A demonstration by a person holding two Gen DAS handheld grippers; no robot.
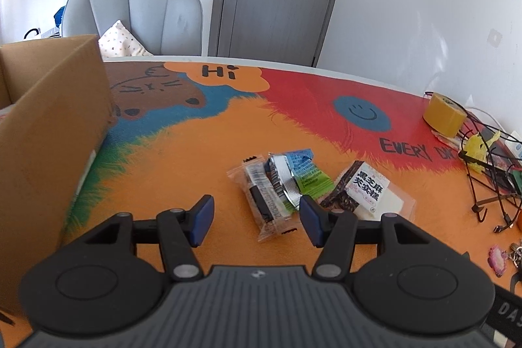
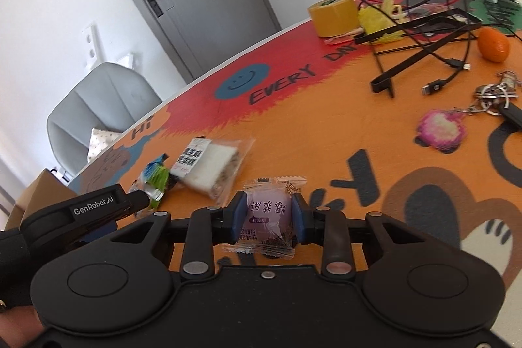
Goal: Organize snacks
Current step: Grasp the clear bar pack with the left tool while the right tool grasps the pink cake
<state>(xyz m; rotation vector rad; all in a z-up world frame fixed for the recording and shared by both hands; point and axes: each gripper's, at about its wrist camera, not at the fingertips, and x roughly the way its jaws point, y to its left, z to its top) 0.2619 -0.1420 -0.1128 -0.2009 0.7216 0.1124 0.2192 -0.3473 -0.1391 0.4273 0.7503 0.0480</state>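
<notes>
Right wrist view: right gripper [image 2: 268, 214] has its blue fingers [image 2: 237, 217] clamped on both sides of a purple snack packet [image 2: 268, 216], which sits just above the bench [image 2: 326, 132].
Left wrist view: left gripper [image 1: 256, 219] has its fingers [image 1: 203, 219] standing apart with nothing between them, poised over the near end of a snack cluster.
Snack cluster location: clear packet with dark bar [image 1: 264, 201], silver-wrapped piece [image 1: 284, 178], green-and-blue packet [image 1: 306, 173] and sesame cake pack [image 1: 362, 188] lie touching or overlapping on the orange area of the bench.
Destination (judged): cardboard box [image 1: 49, 132] stands at the left edge of the bench, well apart from the cluster.
Risk, slip: purple packet film is thin, glossy and air-puffed; the grip appears to bear on film and soft filling, so the packet may squirt out or rotate during transfer.
Risk, crush: excess finger pressure may deform the soft contents.
Risk, double pick: cluster packets overlap; the left fingers may close on two wrappers at once or drag a neighbour.
Risk, collision: both grippers work near each other; the left one shows at the left edge of the right wrist view.
Risk, snag: black cables [image 2: 434, 44], keyring [image 2: 496, 97] and pink charm [image 2: 440, 131] lie off to the right.
Materials: crinkled plastic wrappers with serrated ends; matte corrugated cardboard; smooth printed bench mat.
Other shapes: round tape roll [image 2: 332, 13]; rounded orange fruit [image 2: 493, 44].
</notes>
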